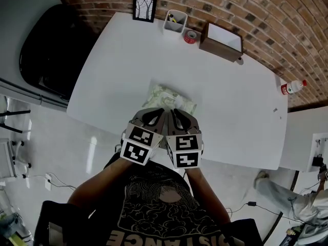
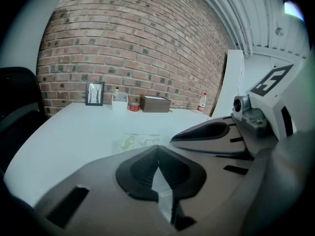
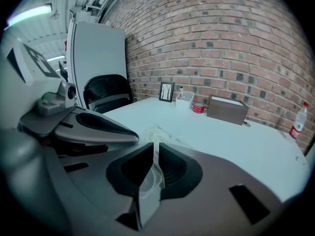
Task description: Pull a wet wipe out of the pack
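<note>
A brick wall (image 1: 246, 4) closes the room far ahead of both sets of jaws, and pale floor (image 1: 41, 137) shows below and to their left. The white table (image 1: 230, 101) spreads out ahead of the jaws, mostly bare, with its near edge under the two grippers. A grey cabinet (image 3: 96, 58) and a black chair (image 1: 51, 50) stand well off to the left of the jaws, past the table's left edge. Behind the jaws and far to their right, a person's leg (image 1: 279, 191) rests on the floor. Along the table's far edge, well ahead of the jaws, stand a brown box (image 1: 221, 41), a framed picture (image 1: 144, 7), a white cup (image 1: 175, 22) and a red tape roll (image 1: 190, 36). A bottle (image 1: 292, 87) stands far off to the right. The left gripper (image 2: 158, 148) and the right gripper (image 3: 153, 146) are held close side by side, both pointing forward over the table. The pack (image 1: 166, 97), pale green and patterned, lies flat just ahead of and below both sets of tips. The left jaws are pressed together at the tips with nothing between them. The right jaws are drawn almost together, leaving a narrow slit filled by a thin pale sheet. It looks like the wipe (image 3: 153, 157), though the dim view leaves that unsure.
</note>
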`<state>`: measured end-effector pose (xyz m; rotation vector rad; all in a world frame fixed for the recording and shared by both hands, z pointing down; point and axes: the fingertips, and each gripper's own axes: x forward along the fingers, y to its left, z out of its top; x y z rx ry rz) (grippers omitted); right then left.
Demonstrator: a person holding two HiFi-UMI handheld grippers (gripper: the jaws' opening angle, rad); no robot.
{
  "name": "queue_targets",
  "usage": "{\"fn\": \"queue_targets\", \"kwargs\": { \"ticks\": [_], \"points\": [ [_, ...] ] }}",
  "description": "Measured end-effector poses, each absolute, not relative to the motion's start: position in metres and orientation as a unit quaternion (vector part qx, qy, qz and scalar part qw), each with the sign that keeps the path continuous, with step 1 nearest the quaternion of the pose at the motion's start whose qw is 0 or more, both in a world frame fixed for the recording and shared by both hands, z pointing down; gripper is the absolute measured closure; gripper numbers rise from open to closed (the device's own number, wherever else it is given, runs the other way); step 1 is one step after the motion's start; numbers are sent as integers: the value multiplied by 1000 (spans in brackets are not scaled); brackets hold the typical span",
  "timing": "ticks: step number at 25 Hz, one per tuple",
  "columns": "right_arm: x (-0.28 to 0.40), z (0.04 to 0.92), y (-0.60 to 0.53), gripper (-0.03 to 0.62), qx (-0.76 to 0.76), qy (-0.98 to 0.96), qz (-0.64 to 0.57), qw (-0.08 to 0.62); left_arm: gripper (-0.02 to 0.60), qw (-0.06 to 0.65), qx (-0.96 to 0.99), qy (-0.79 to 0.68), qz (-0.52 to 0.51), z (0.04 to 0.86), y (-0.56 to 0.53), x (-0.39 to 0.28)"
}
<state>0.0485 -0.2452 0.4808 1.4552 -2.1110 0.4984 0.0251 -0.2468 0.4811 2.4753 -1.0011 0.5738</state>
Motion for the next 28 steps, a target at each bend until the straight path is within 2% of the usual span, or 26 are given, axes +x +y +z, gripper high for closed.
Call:
{"fn": "queue_targets", "kwargs": {
  "ticks": [7,12,23,28],
  "points": [
    [50,486,-247,569,542,-774,186,271,569,201,888,-359,206,481,-252,23],
    [48,490,-249,520,537,-775,197,270,569,202,888,-358,206,481,-254,22],
    [52,497,-254,522,548,-762,231,257,569,199,890,-356,204,482,-257,19],
    [56,500,-255,533,545,-760,270,229,569,200,891,-352,205,481,-258,20]
  ]
}}
